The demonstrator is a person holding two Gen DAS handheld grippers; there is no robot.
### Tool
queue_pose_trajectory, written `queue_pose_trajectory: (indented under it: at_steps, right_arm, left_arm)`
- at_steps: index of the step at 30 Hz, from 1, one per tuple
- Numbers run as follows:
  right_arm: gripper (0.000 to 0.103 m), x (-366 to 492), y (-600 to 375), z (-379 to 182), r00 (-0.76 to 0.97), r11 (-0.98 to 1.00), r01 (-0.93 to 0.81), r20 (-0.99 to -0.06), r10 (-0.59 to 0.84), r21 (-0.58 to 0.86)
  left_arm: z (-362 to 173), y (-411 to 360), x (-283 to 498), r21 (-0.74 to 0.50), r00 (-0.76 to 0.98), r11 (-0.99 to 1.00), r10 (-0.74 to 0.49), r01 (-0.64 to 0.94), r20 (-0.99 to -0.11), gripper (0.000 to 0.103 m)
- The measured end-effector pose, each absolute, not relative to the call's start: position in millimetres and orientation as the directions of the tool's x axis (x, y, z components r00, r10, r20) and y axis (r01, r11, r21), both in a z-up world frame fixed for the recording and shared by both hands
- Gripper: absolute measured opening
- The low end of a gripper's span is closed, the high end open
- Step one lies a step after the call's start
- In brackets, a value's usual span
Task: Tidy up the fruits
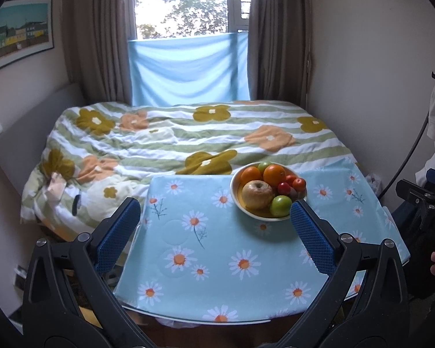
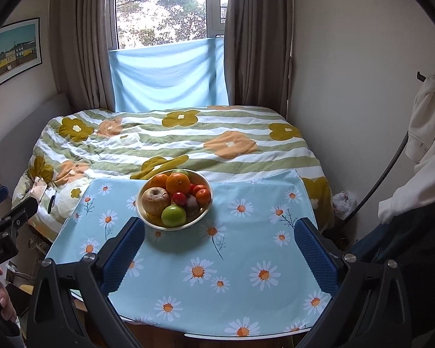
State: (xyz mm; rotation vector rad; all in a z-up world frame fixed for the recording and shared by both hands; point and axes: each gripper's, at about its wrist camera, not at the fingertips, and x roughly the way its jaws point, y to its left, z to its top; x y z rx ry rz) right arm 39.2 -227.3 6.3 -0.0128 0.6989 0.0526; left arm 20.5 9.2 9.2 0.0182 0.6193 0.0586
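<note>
Grippers both hovering above near table edge, jaws spread wide, holding nothing: left gripper, right gripper. Fruit all sitting piled in bowl at far side of table, fitting either a finished sort or one yet to come. Bowl lying ahead and right of left gripper, ahead and left of right gripper. Green apple resting nearest, beside brown apple; oranges behind. Neither gripper clearly nearer.

A bowl heaped with fruit — oranges, a green apple, a brown apple — sits on the daisy-print tablecloth, just beyond the right gripper with its blue fingers spread wide.
</note>
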Motion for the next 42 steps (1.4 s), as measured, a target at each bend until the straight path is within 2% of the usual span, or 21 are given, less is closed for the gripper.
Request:
queue_pose_trajectory:
  at_steps: [42]
  right_arm:
    - [0.103, 47.6, -228.5, 5.5, 0.769, 0.999, -0.031, -0.639, 0.032, 0.013]
  left_arm:
    - [7.4, 8.2, 27.8, 0.035, 0.832, 0.999, 0.041, -0.026, -0.554, 0.103]
